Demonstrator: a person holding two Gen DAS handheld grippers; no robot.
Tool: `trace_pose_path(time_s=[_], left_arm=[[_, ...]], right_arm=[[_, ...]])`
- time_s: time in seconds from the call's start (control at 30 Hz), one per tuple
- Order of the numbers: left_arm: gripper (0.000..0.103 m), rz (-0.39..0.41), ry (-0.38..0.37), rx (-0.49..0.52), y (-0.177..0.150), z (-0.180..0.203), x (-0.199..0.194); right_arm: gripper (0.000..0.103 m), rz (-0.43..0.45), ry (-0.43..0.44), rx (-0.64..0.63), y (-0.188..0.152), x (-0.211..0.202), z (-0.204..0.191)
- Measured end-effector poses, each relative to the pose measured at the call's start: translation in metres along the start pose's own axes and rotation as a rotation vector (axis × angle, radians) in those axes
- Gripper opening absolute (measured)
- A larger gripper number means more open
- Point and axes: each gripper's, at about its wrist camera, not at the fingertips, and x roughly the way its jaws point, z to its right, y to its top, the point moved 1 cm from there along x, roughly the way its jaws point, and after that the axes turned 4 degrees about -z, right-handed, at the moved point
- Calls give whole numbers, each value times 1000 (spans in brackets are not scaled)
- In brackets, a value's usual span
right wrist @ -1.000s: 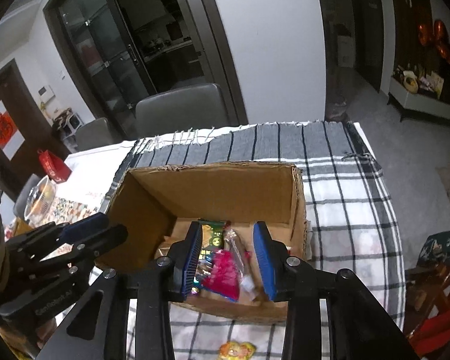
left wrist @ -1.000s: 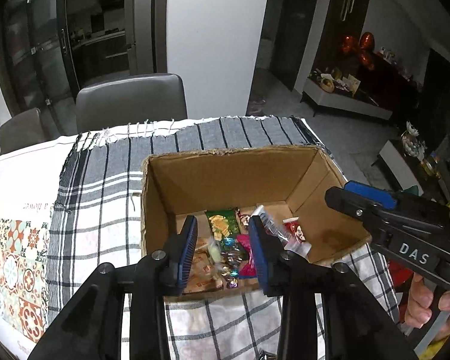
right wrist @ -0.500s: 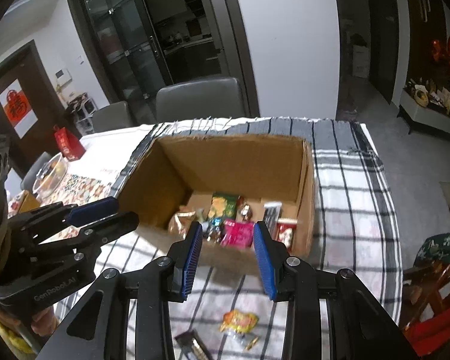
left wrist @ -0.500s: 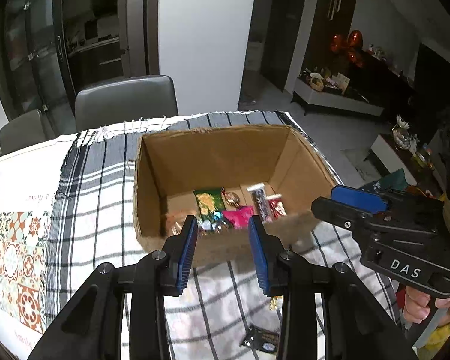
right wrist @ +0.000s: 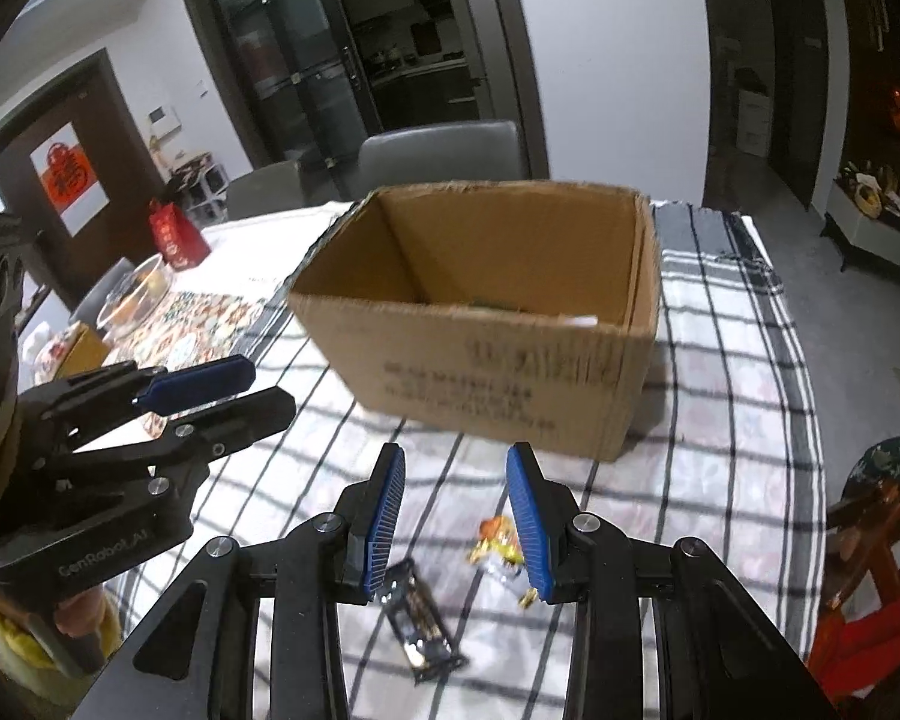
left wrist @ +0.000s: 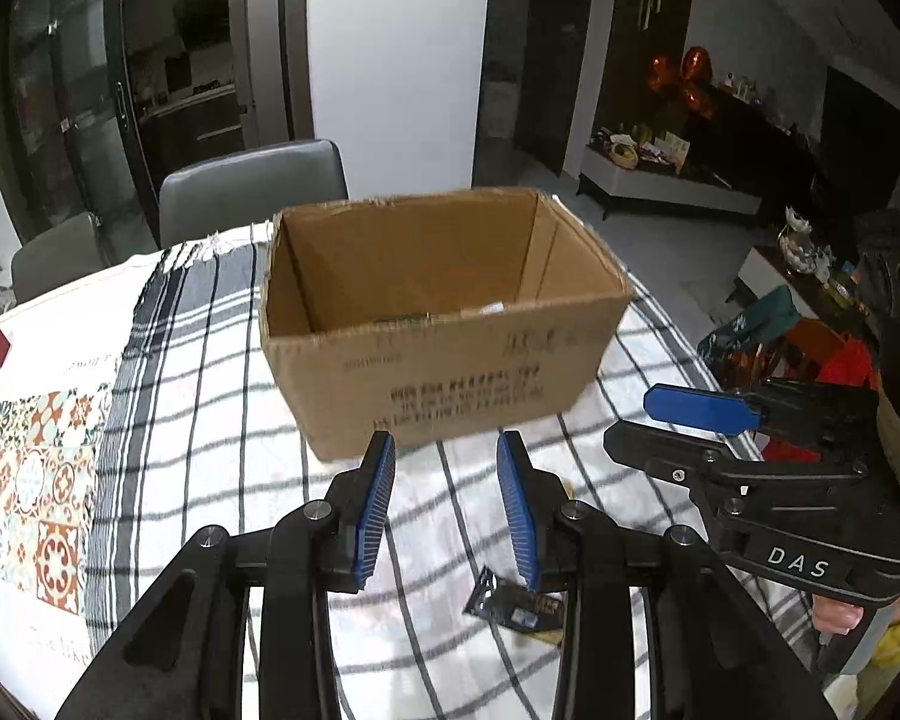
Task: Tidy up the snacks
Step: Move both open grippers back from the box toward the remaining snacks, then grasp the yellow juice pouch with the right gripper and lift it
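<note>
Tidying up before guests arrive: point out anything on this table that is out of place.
Two snacks lie loose on the checked cloth in front of the cardboard box instead of inside it: a dark wrapper lying askew, and an orange-yellow wrapper beside it. Both claws are empty.

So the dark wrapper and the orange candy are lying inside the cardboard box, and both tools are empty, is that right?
Not quite. The dark wrapper and the orange candy lie on the checked cloth in front of the cardboard box, not inside it; the right wrist view shows this. The rest holds: the left tool and the right tool are both empty.
</note>
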Motion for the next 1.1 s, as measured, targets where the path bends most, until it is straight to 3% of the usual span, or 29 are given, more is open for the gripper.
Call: trace_pose_path(time_s=[0.43, 0.97, 1.1], left_arm=[[35, -87, -9, -5, -44, 9, 33], [35, -203, -68, -2, -68, 12, 93], [35, -221, -77, -15, -70, 10, 102]], right_arm=[[36, -94, -3, -55, -35, 31, 6], [37, -249, -35, -121, -46, 97, 23], [46, -264, -53, -156, -46, 109, 22]])
